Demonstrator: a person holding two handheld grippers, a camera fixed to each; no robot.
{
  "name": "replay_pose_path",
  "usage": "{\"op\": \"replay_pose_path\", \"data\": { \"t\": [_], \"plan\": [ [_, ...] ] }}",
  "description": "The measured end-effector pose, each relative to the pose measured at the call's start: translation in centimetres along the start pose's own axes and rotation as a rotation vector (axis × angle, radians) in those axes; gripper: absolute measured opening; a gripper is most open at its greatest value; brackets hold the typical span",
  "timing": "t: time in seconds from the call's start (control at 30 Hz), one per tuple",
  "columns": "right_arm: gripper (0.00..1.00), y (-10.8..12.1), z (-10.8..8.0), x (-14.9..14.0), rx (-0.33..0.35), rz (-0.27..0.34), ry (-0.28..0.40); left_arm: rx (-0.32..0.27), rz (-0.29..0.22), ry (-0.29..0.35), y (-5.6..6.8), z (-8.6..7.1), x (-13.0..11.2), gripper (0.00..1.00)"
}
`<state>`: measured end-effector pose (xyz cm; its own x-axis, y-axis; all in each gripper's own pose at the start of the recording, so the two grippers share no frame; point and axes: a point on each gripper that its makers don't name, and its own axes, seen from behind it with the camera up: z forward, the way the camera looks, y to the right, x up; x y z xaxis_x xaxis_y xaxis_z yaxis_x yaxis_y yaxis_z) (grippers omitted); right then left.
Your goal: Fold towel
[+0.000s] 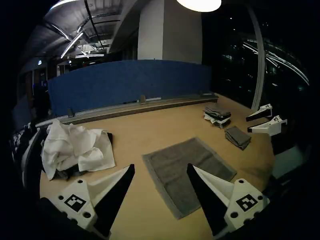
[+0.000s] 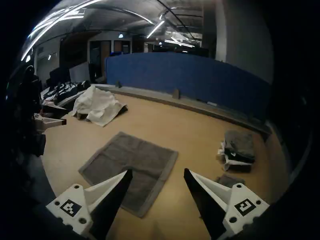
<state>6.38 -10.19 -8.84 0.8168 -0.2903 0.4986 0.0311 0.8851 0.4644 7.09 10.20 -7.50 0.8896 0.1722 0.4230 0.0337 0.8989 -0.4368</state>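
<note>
The left claw [image 1: 160,166] hangs with its jaws spread wide above a grey towel [image 1: 172,160] lying flat on the desk [image 1: 136,132]. A white cloth heap [image 1: 76,150] sits at the left, and folded towels [image 1: 218,114] lie near the right claw [image 1: 247,124].

bare wood of the table [image 1: 132,136] lies open all round the flat grey towel [image 1: 188,168], with a broad strip between it and the blue partition [image 1: 128,82] that closes off the far edge. to the left a heap of white cloth [image 1: 76,150] sits apart from the towel, leaving a lane of bare wood between them. at the far right a stack of folded towels [image 1: 217,114] and a small folded towel [image 1: 237,137] just nearer than it narrow the way, and the right gripper [image 1: 247,124] hangs beside them over the right edge.
</note>
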Motion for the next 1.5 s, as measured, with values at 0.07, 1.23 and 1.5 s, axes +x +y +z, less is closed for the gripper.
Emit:
{"op": "replay_pose_path", "data": {
  "t": [0.07, 1.23, 1.5],
  "plan": [
    [1.00, -0.2, 0.1, -0.6, 0.009, -0.017, -0.024, -0.003, 0.009, -0.024, 0.0, 0.1, -0.7, 0.97],
    [1.00, -4.0, 4.5, -10.3, 0.094, -0.085, -0.178, -0.154, 0.146, -0.248, 4.6, 2.6, -12.4, 0.97],
    [1.00, -4.5, 5.6, -12.5, 0.100, -0.104, -0.210, -0.165, 0.160, -0.296, 4.9, 3.4, -15.1, 0.97]
  ]
}}
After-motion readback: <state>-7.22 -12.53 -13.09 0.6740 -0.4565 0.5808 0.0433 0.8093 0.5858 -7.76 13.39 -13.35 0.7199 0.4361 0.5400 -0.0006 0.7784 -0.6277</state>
